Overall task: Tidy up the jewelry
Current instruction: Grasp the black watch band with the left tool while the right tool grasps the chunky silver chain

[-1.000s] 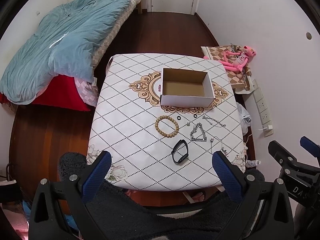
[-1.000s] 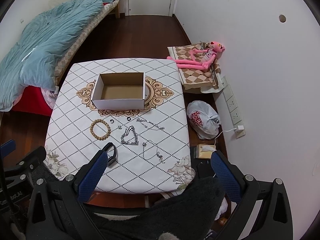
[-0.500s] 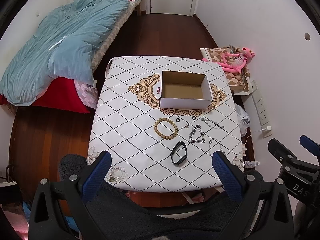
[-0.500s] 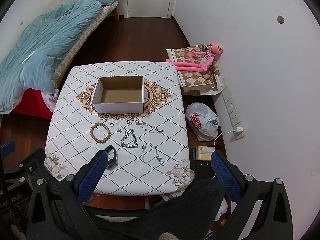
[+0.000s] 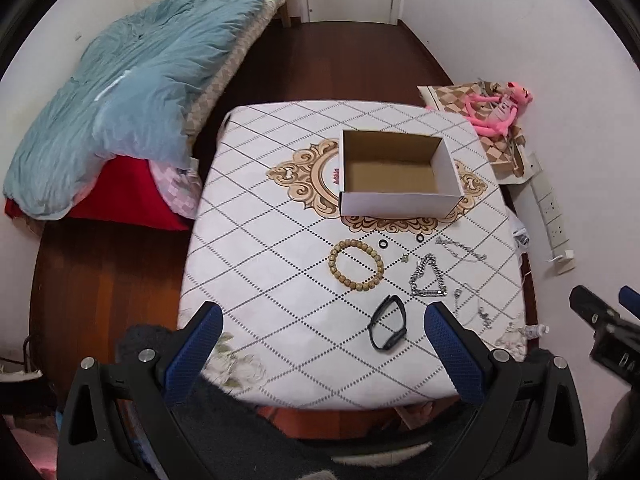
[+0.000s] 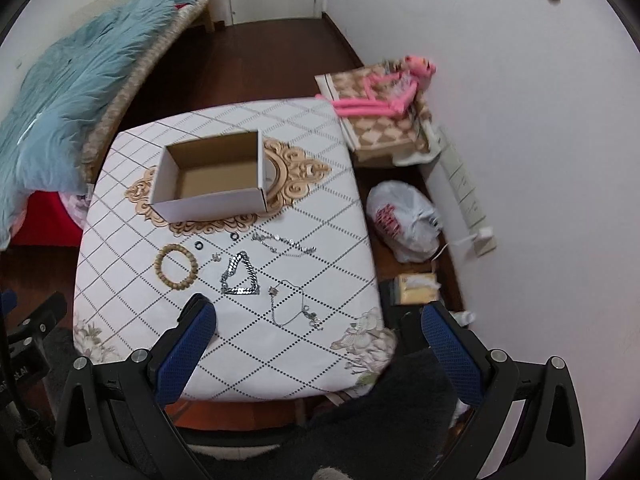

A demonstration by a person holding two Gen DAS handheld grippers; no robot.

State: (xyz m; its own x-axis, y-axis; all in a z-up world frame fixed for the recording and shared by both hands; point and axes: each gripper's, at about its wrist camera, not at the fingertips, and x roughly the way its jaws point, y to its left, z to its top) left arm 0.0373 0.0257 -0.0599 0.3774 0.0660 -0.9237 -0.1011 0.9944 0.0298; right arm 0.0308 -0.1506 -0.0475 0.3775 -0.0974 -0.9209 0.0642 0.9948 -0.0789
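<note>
An empty open cardboard box (image 5: 394, 172) (image 6: 212, 176) stands on a small table with a white diamond-pattern cloth (image 5: 260, 240) (image 6: 304, 208). In front of it lie a wooden bead bracelet (image 5: 356, 265) (image 6: 176, 267), a black band (image 5: 388, 328), a silver chain (image 5: 427, 278) (image 6: 240, 276), two small black rings (image 5: 383, 243), and thin necklaces (image 6: 294, 312). My left gripper (image 5: 320, 352) is open and empty, high above the table's near edge. My right gripper (image 6: 316, 352) is open and empty, also above the near edge.
A bed with a blue duvet (image 5: 120, 92) stands left of the table. A pink plush toy on a checked cushion (image 6: 384, 108), a white plastic bag (image 6: 404, 220) and a power strip (image 6: 464, 196) lie on the floor to the right by the wall.
Both grippers have moved nearer to the table, so it looks larger. The right wrist view has also swung and tilted to the right. The jewelry and box have not moved.
</note>
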